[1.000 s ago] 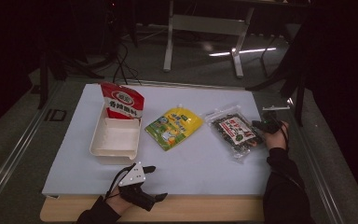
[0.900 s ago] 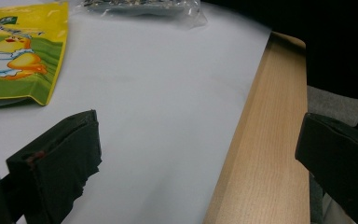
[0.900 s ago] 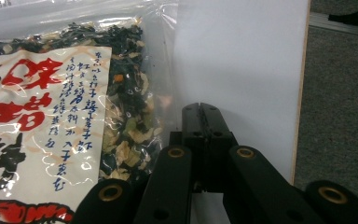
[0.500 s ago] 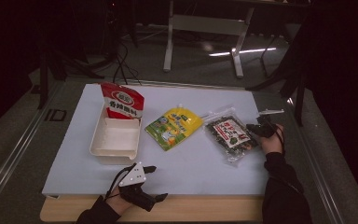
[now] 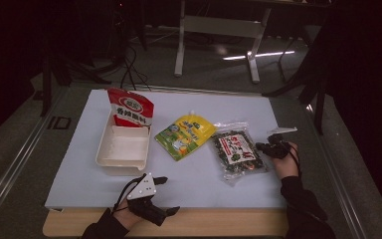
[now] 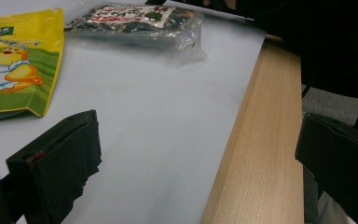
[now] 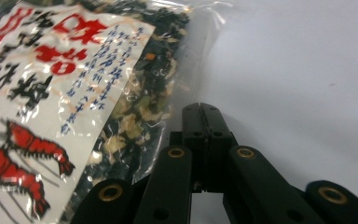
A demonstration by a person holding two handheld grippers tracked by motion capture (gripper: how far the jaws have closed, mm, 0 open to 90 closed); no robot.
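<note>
Table [image 5: 79,164]: a white mat covers the top, with a bare wooden strip [image 6: 256,154] along the near edge, under dim light.
Tray [image 5: 123,148]: a cream, shallow tray sits at the mat's left, open side up.
Red pouch [image 5: 129,107]: it stands upright at the tray's far end, leaning on the rim.
Yellow pouch [image 5: 185,135]: it lies flat at mid-mat, just right of the tray; its cartoon print shows in the left gripper view [image 6: 14,65].
Clear bag [image 5: 236,153]: it holds a dark dried mix and a white label with red prawns [image 7: 51,112], and lies flat to the right of the yellow pouch, near it.
Left gripper [image 5: 160,195]: it rests at the near edge, held by a hand [image 5: 127,217], jaws spread wide over bare mat and wood, gripping nothing [image 6: 191,158].
Right gripper [image 5: 261,147]: it is held by a hand [image 5: 284,162] at the bag's right edge. The jaws meet at the tips [image 7: 204,112], just at the bag's clear margin; whether plastic is pinched between them I cannot tell.
</note>
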